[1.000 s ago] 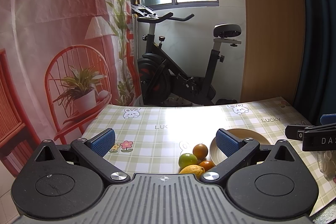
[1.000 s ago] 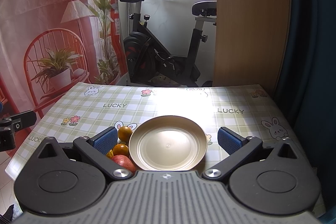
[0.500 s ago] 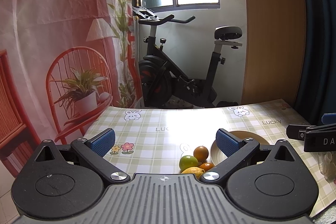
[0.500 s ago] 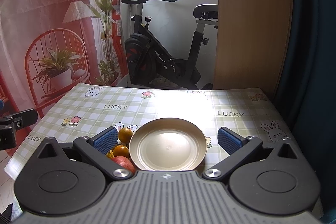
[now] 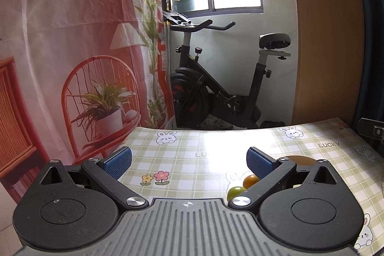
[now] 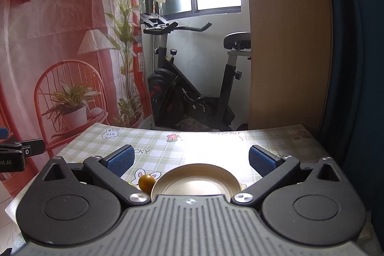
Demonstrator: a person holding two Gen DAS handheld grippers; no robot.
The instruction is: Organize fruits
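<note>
Fruit sits low in both of my views, bunched just to the left of the plate (image 6: 195,178). From the left wrist camera I can make out an orange (image 5: 250,180) and a green citrus (image 5: 235,192) touching it on the near side; the rest of the cluster is hidden behind the housing. From the right wrist camera only one orange (image 6: 147,182) shows clearly, right against the plate's left rim, with a sliver of something yellowish beside it that I cannot identify.

My left tongs (image 5: 189,161) stand wide, nothing between the blue pads, pointing across the checked tablecloth (image 5: 182,152) with the fruit off toward their right finger. My right tongs (image 6: 189,160) are equally wide and empty, squared up over the plate, which looks bare as far as I can see it.

I read this layout as a sensible split: the fruit lies between the two tools, so either could reach it, and the plate is presumably the place it all belongs. Nothing appears to have been sorted yet. The wide spread suits round fruit, giving room to straddle one piece without nudging its neighbours. My worry is the crowding: the pieces touch, so closing on one may roll another toward the table (image 6: 276,138) edge. I would judge the outermost orange the easiest first pick.
</note>
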